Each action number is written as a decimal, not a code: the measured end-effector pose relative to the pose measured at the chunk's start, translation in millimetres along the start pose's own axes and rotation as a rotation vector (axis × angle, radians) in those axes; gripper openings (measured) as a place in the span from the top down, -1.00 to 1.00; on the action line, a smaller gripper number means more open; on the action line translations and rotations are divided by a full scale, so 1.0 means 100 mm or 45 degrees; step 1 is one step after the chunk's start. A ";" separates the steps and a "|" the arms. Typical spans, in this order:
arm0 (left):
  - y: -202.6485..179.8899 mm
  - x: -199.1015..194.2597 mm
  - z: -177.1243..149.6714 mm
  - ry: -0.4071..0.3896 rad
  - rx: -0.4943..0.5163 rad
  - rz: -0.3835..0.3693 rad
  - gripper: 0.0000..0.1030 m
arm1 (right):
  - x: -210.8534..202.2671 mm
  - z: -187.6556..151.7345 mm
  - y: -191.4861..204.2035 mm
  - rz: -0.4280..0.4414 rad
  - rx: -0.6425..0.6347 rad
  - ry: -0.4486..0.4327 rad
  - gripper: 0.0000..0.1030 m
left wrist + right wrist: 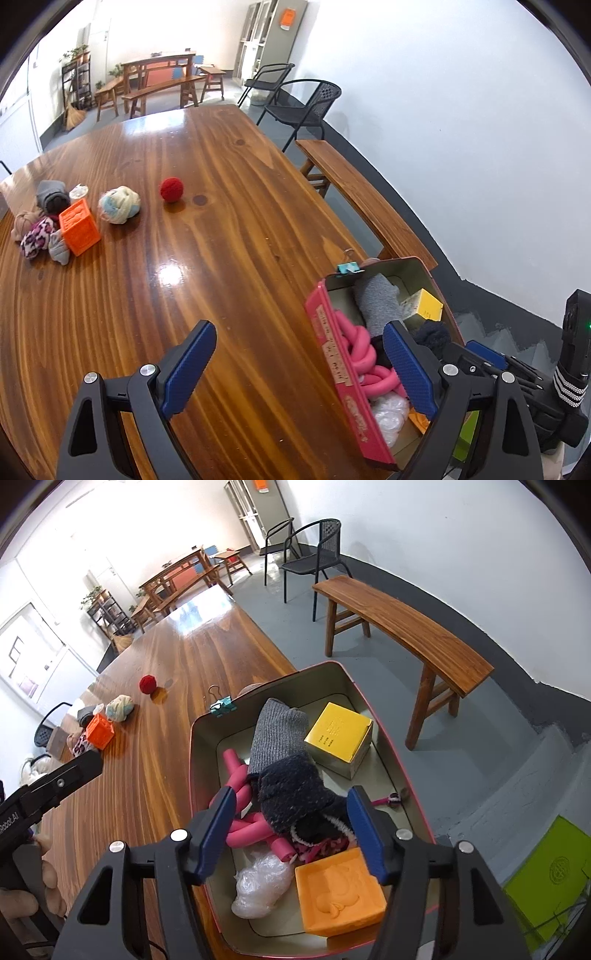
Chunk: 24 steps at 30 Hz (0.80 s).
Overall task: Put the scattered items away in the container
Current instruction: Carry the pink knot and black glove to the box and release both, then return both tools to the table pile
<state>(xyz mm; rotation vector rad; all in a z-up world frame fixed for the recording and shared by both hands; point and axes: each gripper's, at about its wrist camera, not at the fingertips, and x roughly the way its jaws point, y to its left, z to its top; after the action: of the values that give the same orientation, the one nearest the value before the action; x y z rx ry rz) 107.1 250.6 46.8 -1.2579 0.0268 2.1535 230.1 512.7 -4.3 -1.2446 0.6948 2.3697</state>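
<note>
A pink-rimmed metal tin (388, 746) stands at the table's right edge, also in the left wrist view (328, 343). It holds a grey sock (275, 734), a dark sock (295, 794), pink foam tubes (243, 827), a yellow box (338, 733), an orange block (338, 891) and a plastic wad (260, 886). My right gripper (291, 830) is open and empty above the tin. My left gripper (299, 369) is open and empty over the table beside the tin. Scattered on the table: a red ball (171, 189), a pale yarn ball (119, 204), an orange cube (78, 232) and several cloth bundles (37, 236).
A teal binder clip (222, 706) sits on the tin's far rim. A wooden bench (402, 624) and black chairs (314, 557) stand right of the table. A green sheet (546, 882) lies on the floor.
</note>
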 end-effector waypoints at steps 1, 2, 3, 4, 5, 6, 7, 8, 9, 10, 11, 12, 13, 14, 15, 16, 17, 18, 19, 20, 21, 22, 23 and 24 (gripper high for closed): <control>0.05 -0.02 0.00 0.000 -0.009 0.002 -0.81 | 0.00 0.00 0.01 -0.004 0.001 -0.001 -0.29; 0.10 -0.03 0.00 0.000 -0.018 0.004 -0.81 | 0.00 -0.01 0.03 -0.008 0.002 -0.002 -0.29; 0.15 -0.04 -0.01 0.002 -0.030 0.008 -0.81 | 0.00 -0.01 0.06 -0.010 0.000 -0.004 -0.29; 0.19 -0.04 -0.01 0.003 -0.038 0.013 -0.81 | 0.00 -0.01 0.09 -0.011 -0.003 -0.005 -0.29; 0.23 -0.05 -0.02 0.005 -0.046 0.019 -0.81 | 0.00 -0.01 0.13 -0.011 -0.008 -0.007 -0.29; 0.29 -0.06 -0.03 0.007 -0.058 0.028 -0.81 | 0.01 -0.01 0.19 -0.009 -0.015 -0.011 -0.29; 0.34 -0.07 -0.03 0.008 -0.068 0.035 -0.81 | 0.01 -0.01 0.23 -0.005 -0.022 -0.013 -0.29; 0.40 -0.09 -0.04 0.010 -0.081 0.042 -0.83 | 0.02 -0.01 0.28 0.001 -0.029 -0.013 -0.29; 0.45 -0.11 -0.04 0.011 -0.090 0.047 -0.87 | 0.03 -0.01 0.36 0.009 -0.040 -0.012 -0.29; 0.52 -0.14 -0.05 0.008 -0.106 0.058 -0.97 | 0.05 -0.01 0.41 0.015 -0.048 -0.010 -0.29; 0.58 -0.17 -0.05 0.001 -0.121 0.069 -0.98 | 0.07 0.00 0.49 0.024 -0.061 -0.009 -0.29; 0.67 -0.20 -0.06 -0.003 -0.137 0.082 -0.98 | 0.08 0.00 0.55 0.033 -0.070 -0.008 -0.29; 0.74 -0.22 -0.06 -0.005 -0.150 0.090 -0.98 | 0.10 0.00 0.62 0.043 -0.080 -0.006 -0.29; 0.81 -0.25 -0.06 -0.005 -0.161 0.099 -0.98 | 0.12 0.00 0.69 0.053 -0.092 -0.004 -0.29; 0.90 -0.28 -0.07 -0.007 -0.177 0.112 -0.98 | 0.14 0.01 0.78 0.064 -0.105 -0.003 -0.29; 0.99 -0.31 -0.07 -0.010 -0.196 0.123 -0.98 | 0.16 0.01 0.85 0.075 -0.116 -0.001 -0.29; 1.07 -0.33 -0.08 -0.013 -0.211 0.133 -0.98 | 0.19 0.02 0.94 0.087 -0.128 0.001 -0.29; 1.18 -0.37 -0.09 -0.017 -0.231 0.147 -0.98 | 0.22 0.03 1.04 0.101 -0.146 0.006 -0.29; 1.26 -0.39 -0.09 -0.020 -0.247 0.159 -0.98 | 0.25 0.03 1.12 0.111 -0.160 0.010 -0.29; 1.37 -0.42 -0.10 -0.023 -0.269 0.176 -0.98 | 0.27 0.02 1.19 0.119 -0.171 0.014 -0.29; 1.46 -0.45 -0.11 -0.025 -0.287 0.188 -0.98 | 0.31 0.02 1.28 0.130 -0.185 0.022 -0.29; 1.54 -0.47 -0.12 -0.025 -0.305 0.199 -0.98 | 0.34 0.02 1.37 0.141 -0.199 0.032 -0.29; 1.63 -0.48 -0.14 -0.026 -0.323 0.210 -0.98 | 0.37 0.01 1.43 0.147 -0.209 0.039 -0.29; 1.73 -0.51 -0.14 -0.028 -0.341 0.222 -0.98 | 0.40 0.01 1.51 0.155 -0.221 0.047 -0.29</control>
<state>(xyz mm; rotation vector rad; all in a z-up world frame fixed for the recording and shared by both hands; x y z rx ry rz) 43.8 82.1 29.4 -1.4268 -0.1728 2.3805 127.4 394.9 1.0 -1.3554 0.6018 2.5588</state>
